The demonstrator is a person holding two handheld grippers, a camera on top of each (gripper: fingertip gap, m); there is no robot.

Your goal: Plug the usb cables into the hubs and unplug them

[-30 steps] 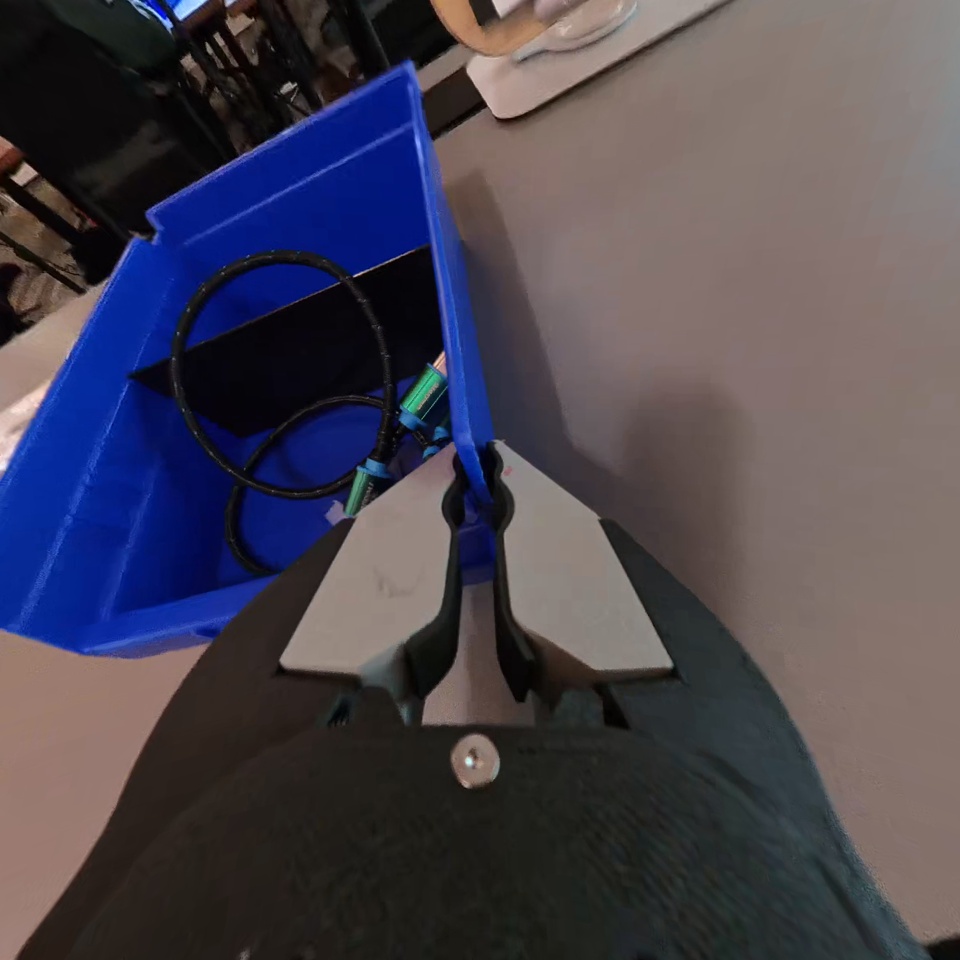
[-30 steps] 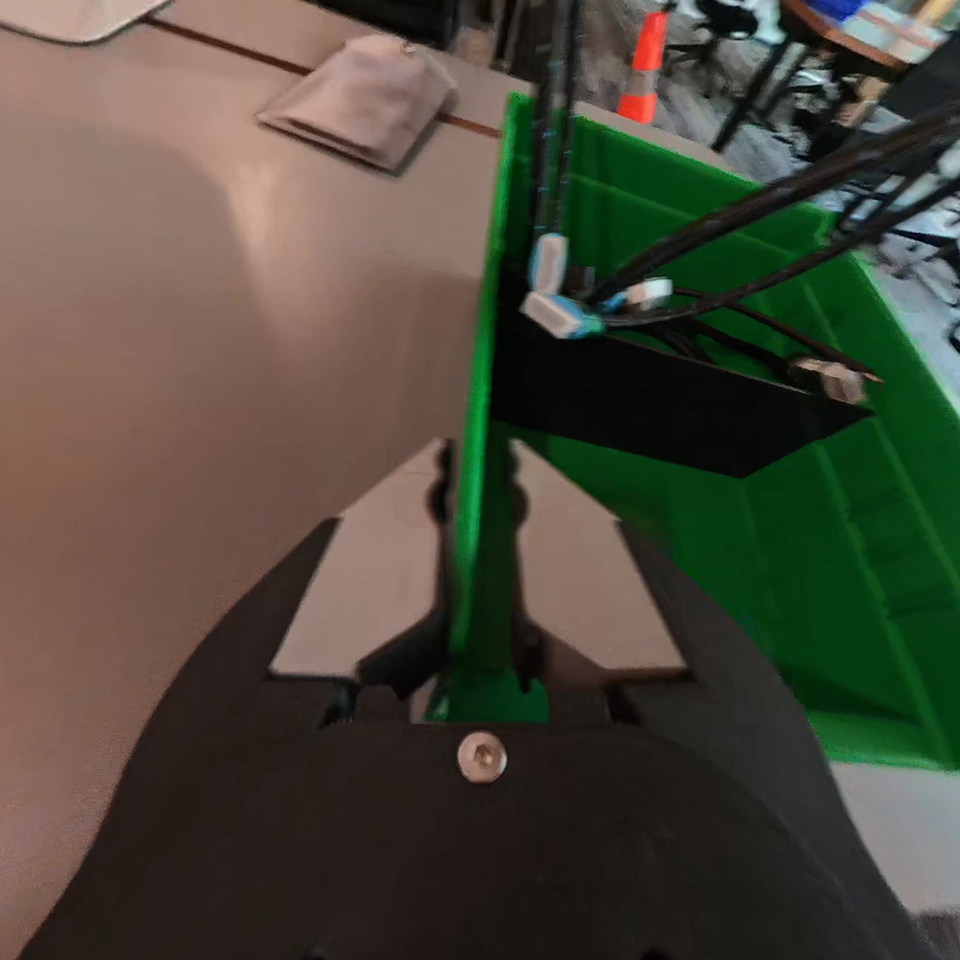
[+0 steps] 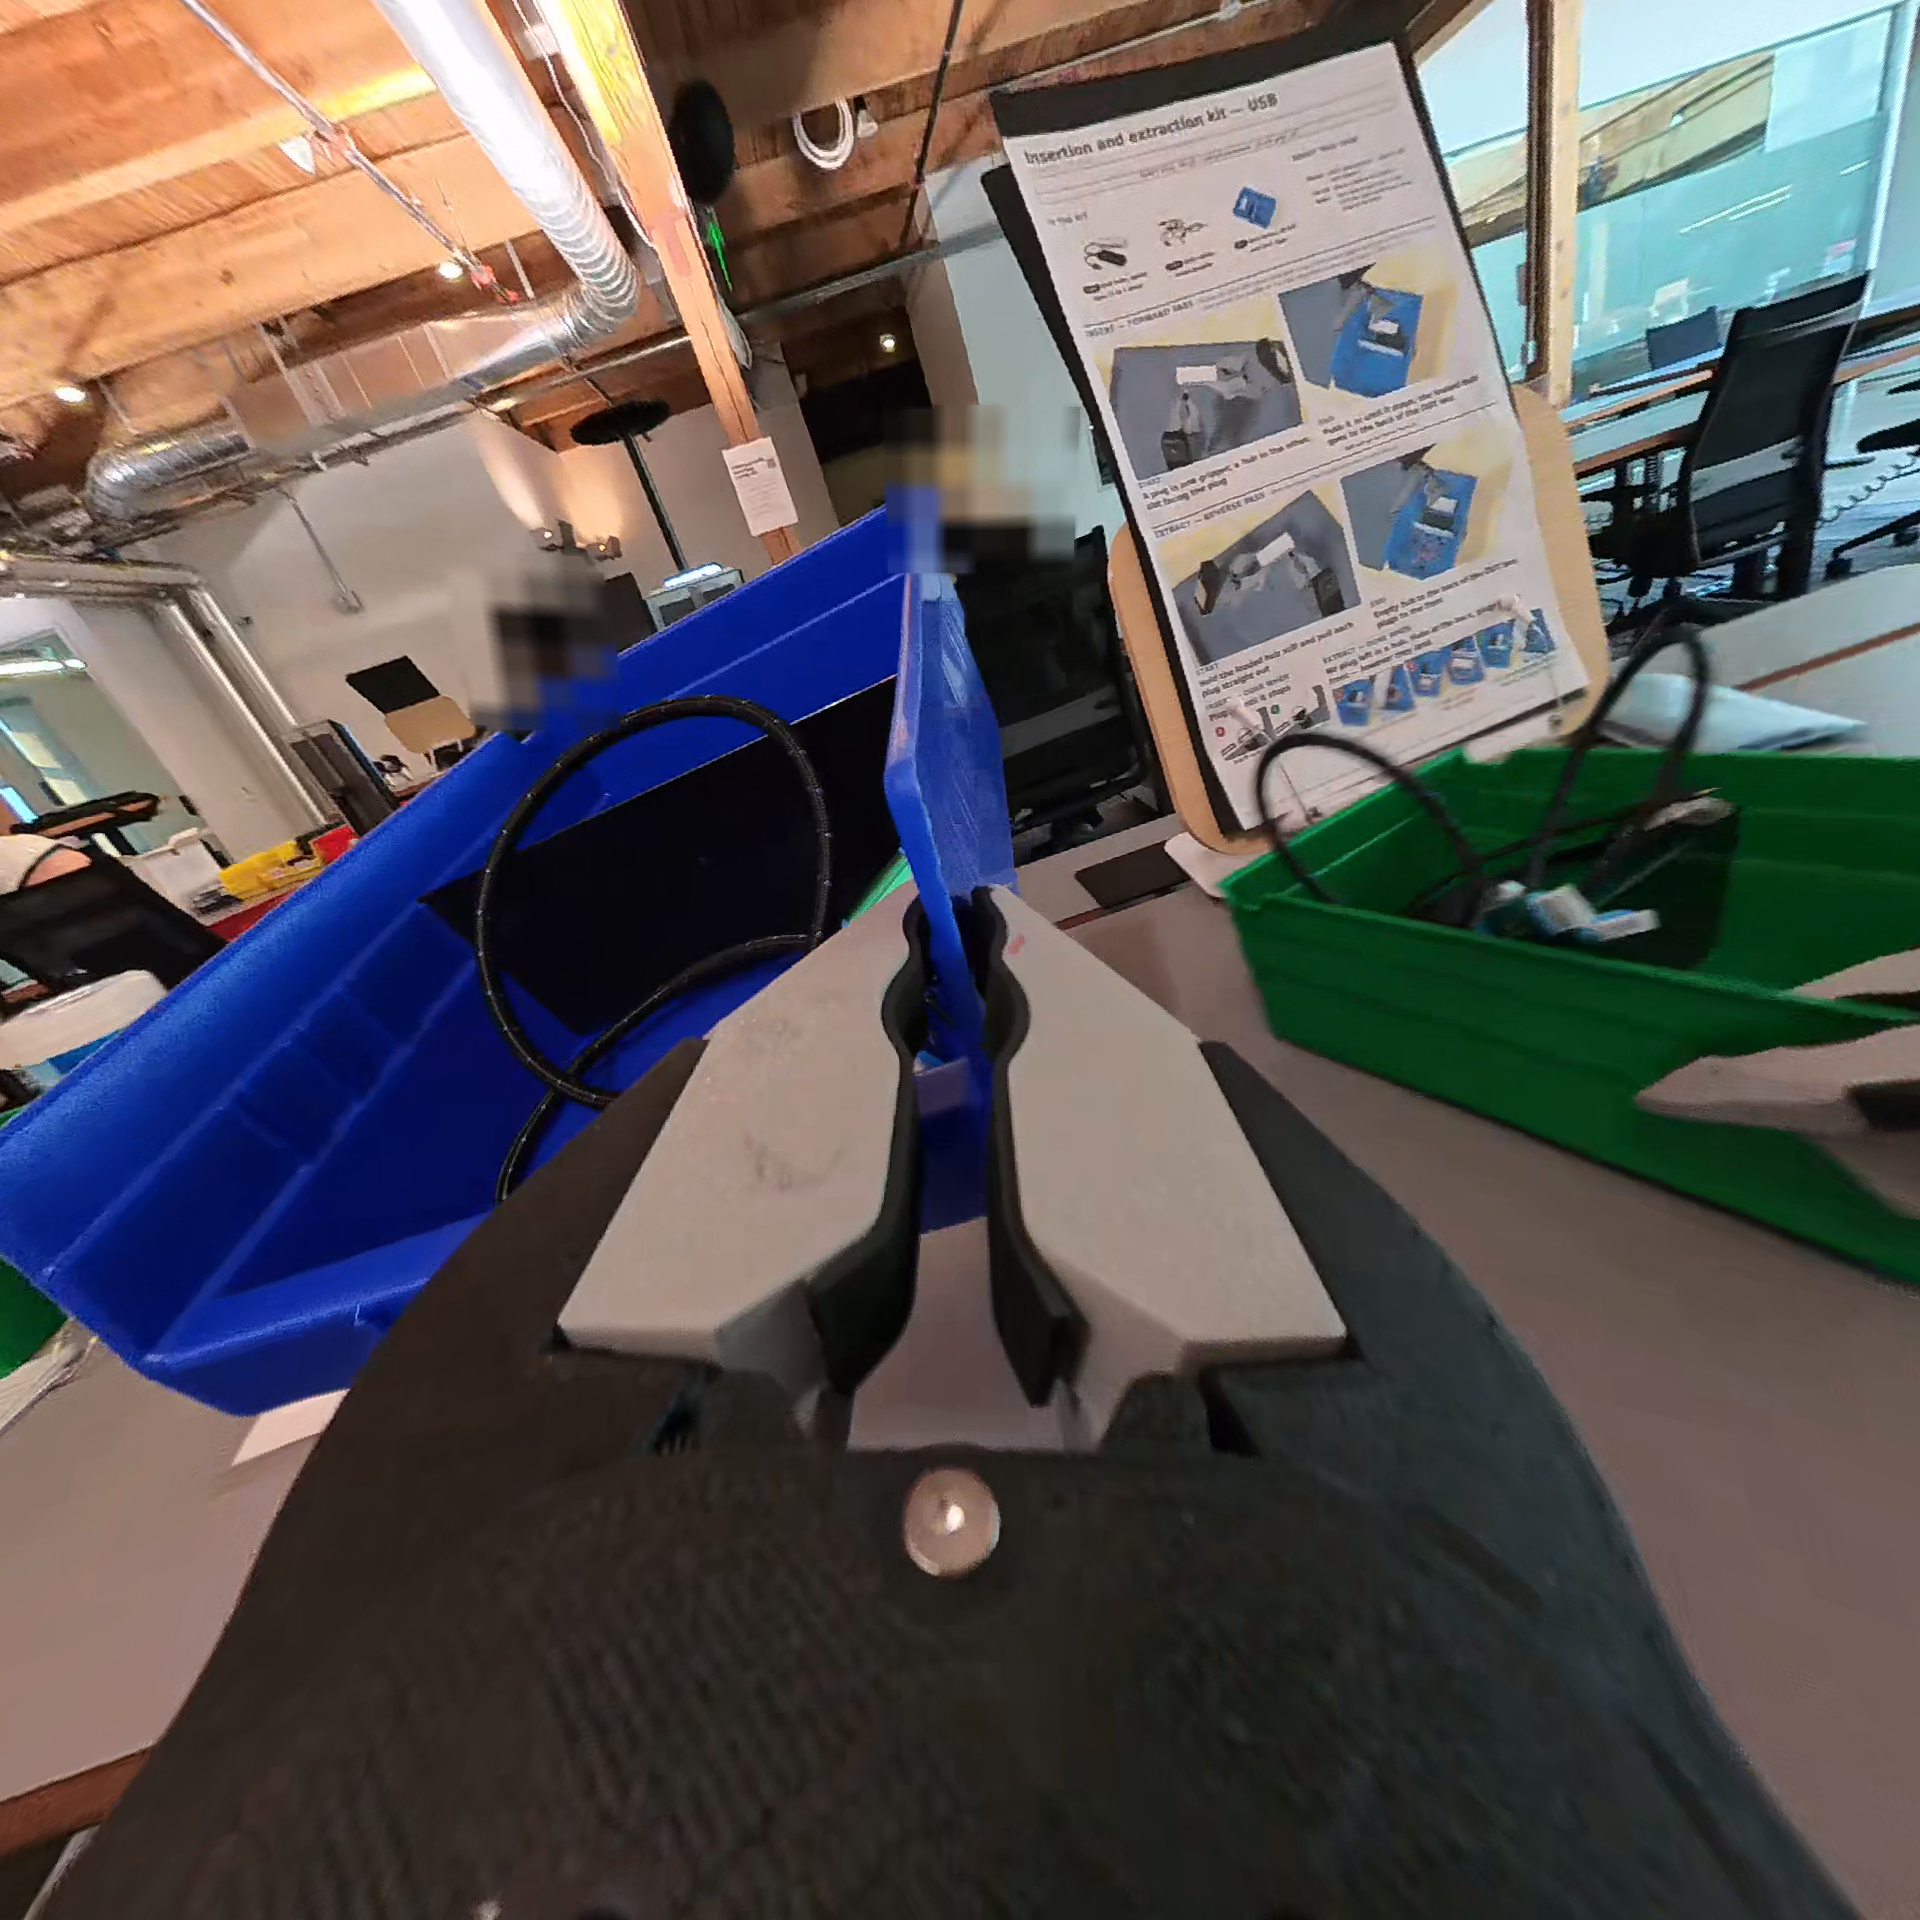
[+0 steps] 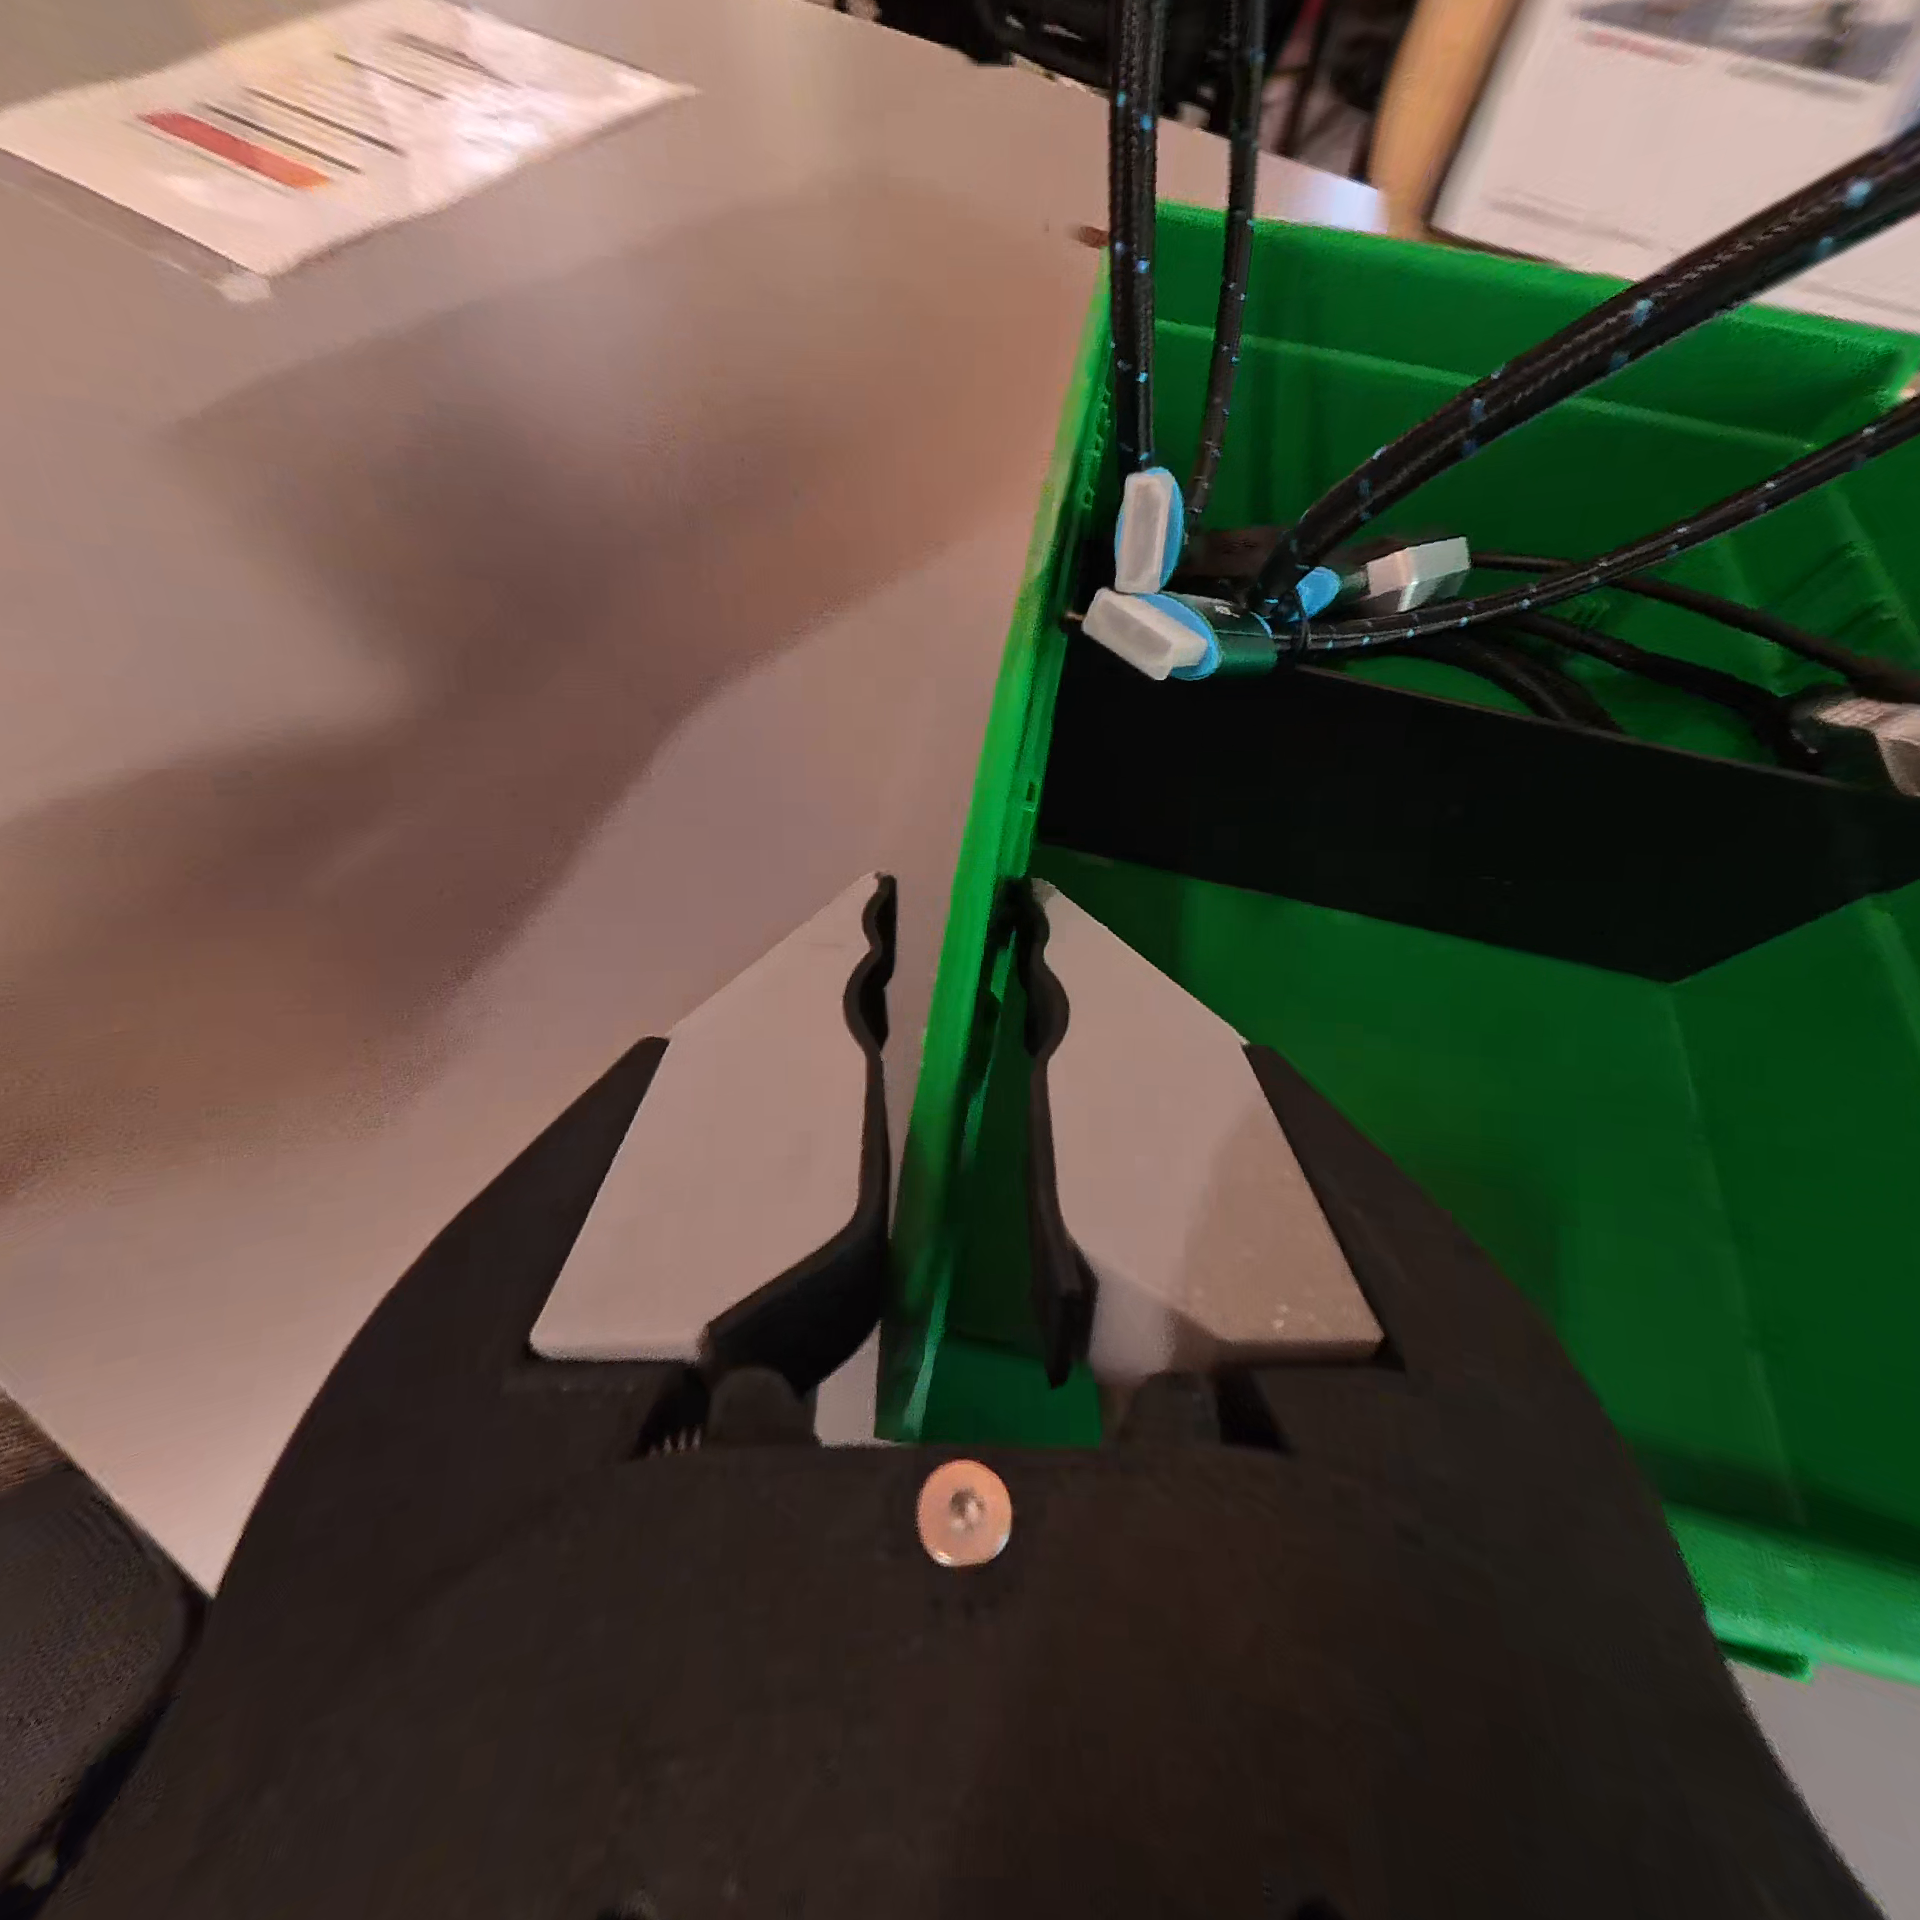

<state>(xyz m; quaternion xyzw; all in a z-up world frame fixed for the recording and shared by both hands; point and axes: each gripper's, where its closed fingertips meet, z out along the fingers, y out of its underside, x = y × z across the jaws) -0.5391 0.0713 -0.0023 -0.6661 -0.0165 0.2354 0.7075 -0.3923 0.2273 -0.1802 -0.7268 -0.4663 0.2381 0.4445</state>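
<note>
Where the grey worktop (image 3: pixel 1621 1351) carries two plastic bins, left hand-held gripper (image 3: pixel 948 914) clamped narrow on the side wall of the blue plastic bin (image 3: pixel 312 1091), which sits tilted near the left edge. Inside that bin: a looped black braided cable (image 3: pixel 644 727) leaning against a black divider panel (image 3: pixel 707 831). Behind, toward the far edge, a printed instruction sheet (image 3: pixel 1288 416) with photos and lines of writing, propped upright on a wooden stand. Right hand-held gripper (image 4: pixel 951 914) set astride the left wall of the green plastic bin (image 4: pixel 1455 1143), inner finger against the wall, outer finger standing just off it, so partly parted and not pinching. In the green bin: a black divider (image 4: pixel 1455 831) and a bundle of black-and-blue braided cables (image 4: pixel 1558 343) with white-capped blue plugs (image 4: pixel 1143 530) and a silver plug (image 4: pixel 1413 571). Near the far left corner in the right wrist view, a blurred printed paper (image 4: pixel 343 135) lying flat.
</note>
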